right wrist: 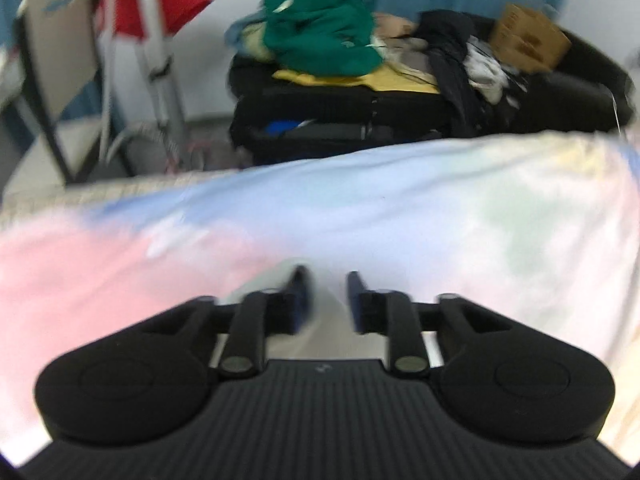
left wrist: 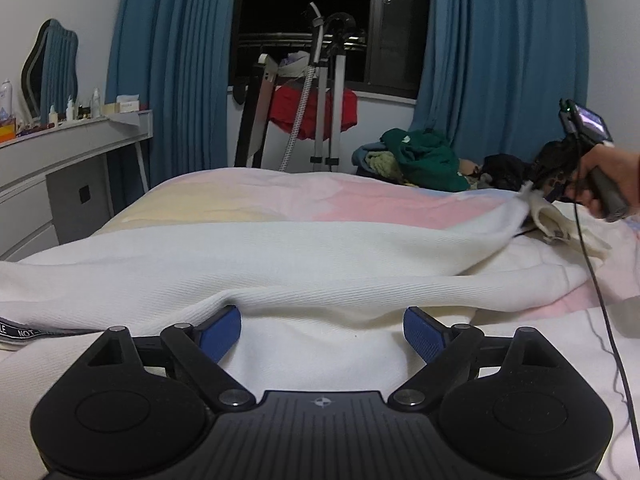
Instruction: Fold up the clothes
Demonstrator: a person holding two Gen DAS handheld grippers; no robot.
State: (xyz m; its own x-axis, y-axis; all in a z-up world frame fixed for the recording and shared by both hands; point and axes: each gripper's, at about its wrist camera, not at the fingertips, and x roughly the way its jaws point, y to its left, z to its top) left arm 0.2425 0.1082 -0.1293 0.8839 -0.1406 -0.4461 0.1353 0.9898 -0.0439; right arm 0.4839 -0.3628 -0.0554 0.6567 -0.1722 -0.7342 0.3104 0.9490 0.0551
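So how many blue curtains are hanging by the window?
2. One blue curtain hangs left of the dark window, the other blue curtain hangs right of it. More may be hidden outside the view.

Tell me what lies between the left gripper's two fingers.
Only the white garment; the left gripper is open over it, seen in the left wrist view.

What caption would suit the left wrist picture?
Open left claw over a white garment on the bed; right claw lifts its far edge.
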